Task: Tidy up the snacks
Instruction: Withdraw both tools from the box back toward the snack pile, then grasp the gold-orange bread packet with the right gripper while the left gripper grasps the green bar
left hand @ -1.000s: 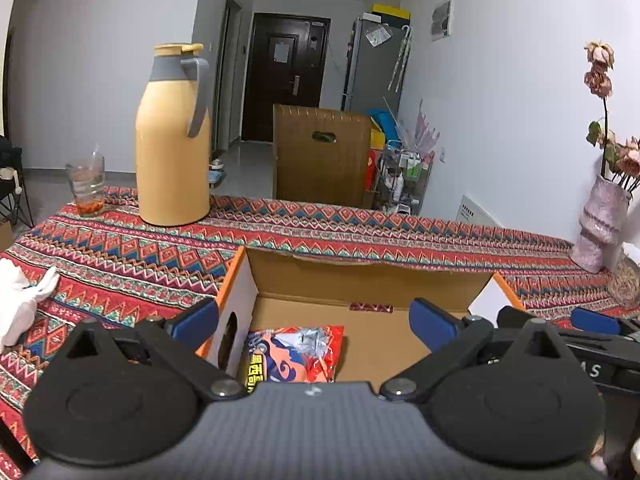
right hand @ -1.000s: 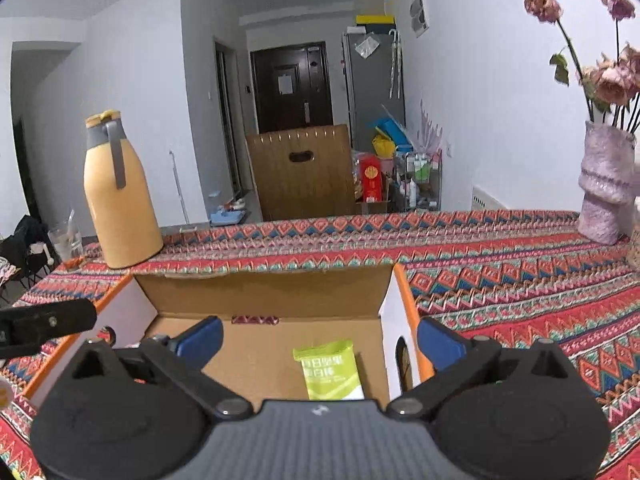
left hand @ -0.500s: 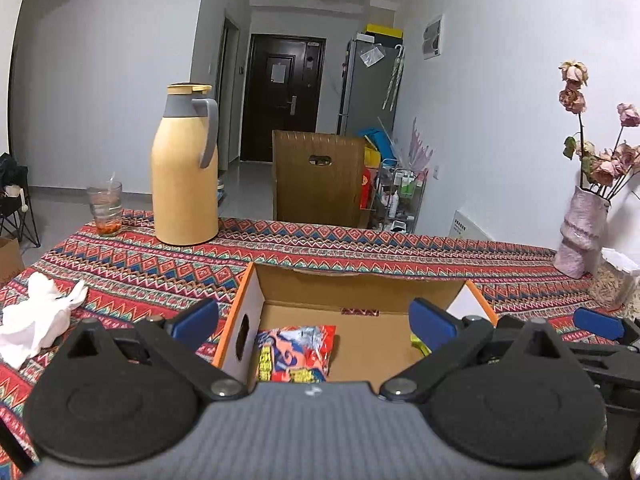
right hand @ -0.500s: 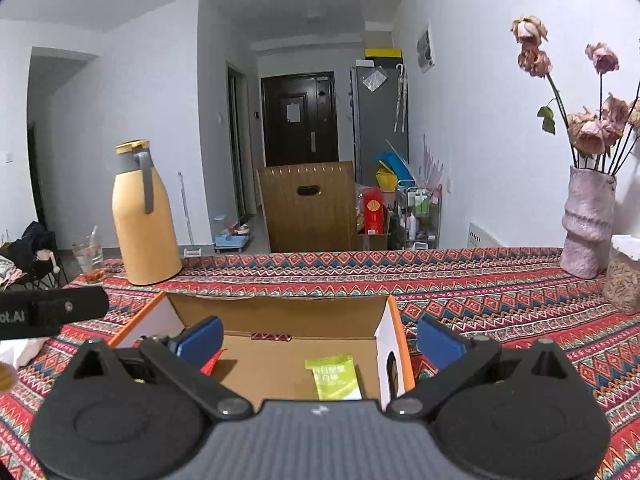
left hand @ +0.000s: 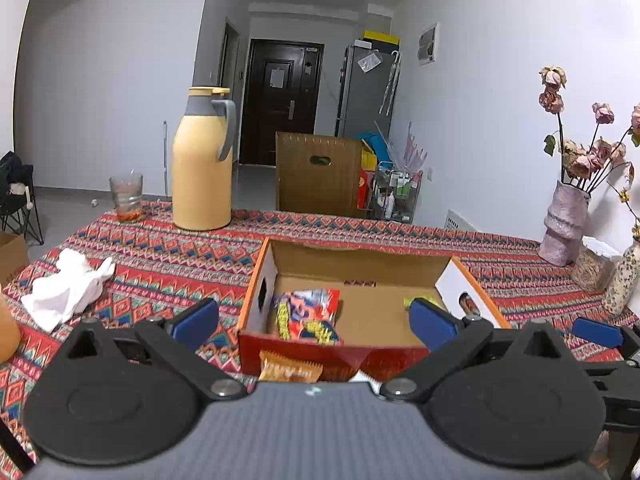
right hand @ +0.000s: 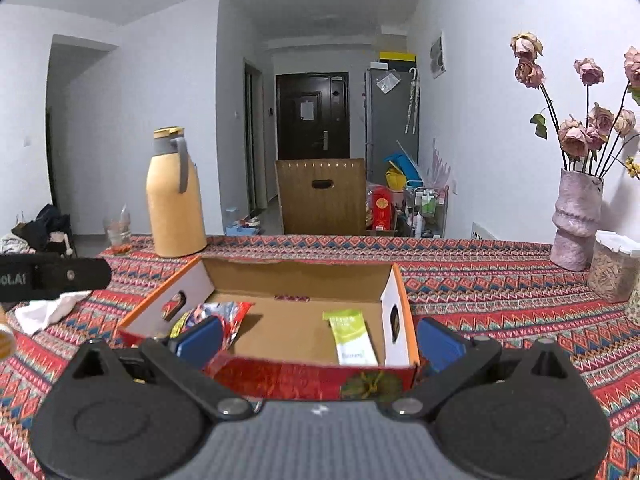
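We hold two grippers, and both stand with their blue pads spread wide and nothing between them: the left gripper and the right gripper each hang just in front of the one cardboard box, which sits open-topped on the patterned tablecloth.

Inside the box we count two snacks. One red snack bag lies against the box's left wall, and one green packet lies beside the box's right wall. A third snack, an orange packet, lies outside, just in front of the box's red front wall.

Behind the box to its left stand one yellow thermos and one glass. One crumpled white cloth lies well to the left of the box. One pink vase of dried flowers stands far right of the box, one clear jar just beside it.

The orange packet's lower part is hidden behind the left gripper's body, and the green packet's print is too blurred to read.
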### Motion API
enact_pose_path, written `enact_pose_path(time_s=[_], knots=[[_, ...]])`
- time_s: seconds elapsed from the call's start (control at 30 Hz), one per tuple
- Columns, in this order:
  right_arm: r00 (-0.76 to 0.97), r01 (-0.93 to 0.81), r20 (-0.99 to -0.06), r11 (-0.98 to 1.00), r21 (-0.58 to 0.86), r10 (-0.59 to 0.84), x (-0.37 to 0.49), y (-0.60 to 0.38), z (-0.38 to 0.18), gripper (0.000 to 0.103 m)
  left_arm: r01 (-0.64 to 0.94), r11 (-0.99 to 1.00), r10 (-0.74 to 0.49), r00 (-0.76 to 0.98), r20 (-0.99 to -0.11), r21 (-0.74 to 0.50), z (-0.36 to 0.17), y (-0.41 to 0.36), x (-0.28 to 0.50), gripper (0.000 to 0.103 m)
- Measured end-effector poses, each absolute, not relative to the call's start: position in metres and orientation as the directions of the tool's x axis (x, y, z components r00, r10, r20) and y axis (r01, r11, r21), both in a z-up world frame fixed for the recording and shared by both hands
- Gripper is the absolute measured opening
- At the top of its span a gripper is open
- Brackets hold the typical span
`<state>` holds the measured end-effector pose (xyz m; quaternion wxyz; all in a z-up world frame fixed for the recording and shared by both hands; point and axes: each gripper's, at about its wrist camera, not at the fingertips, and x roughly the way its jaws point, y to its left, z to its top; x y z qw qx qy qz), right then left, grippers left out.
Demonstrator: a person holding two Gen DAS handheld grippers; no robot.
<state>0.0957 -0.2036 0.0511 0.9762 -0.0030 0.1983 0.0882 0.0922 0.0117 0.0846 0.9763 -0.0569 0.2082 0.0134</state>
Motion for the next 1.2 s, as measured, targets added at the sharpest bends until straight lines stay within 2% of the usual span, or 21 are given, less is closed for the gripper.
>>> enact_pose_path(time_s=[0.27, 0.67, 0.9, 1.2], knots=[[0.882, -0.183, -0.440, 0.983, 0.016, 0.171, 0.058, -0.202, 0.029, 0.103, -0.055, 0.994, 0.007, 0.890, -0.455, -0.092, 0.056, 0.025, 0.058, 0.103], [0.790, -0.173, -0.594, 0.985, 0.025, 0.153, 0.019, -0.196, -0.028, 0.103, -0.047, 0.994, -0.010, 0.854, -0.521, -0.096, 0.012, 0.042, 0.020, 0.103], [0.760, -0.164, -0.638, 0.986, -0.004, 0.124, 0.028, -0.173, -0.044, 0.103, -0.057, 0.992, -0.010, 0.853, -0.522, -0.112, 0.010, 0.050, 0.013, 0.103], [0.770, -0.132, -0.636, 0.987, -0.089, 0.046, 0.029, -0.164, -0.053, 0.103, -0.060, 0.990, -0.018, 0.843, -0.538, -0.127, 0.005, 0.053, 0.014, 0.103]])
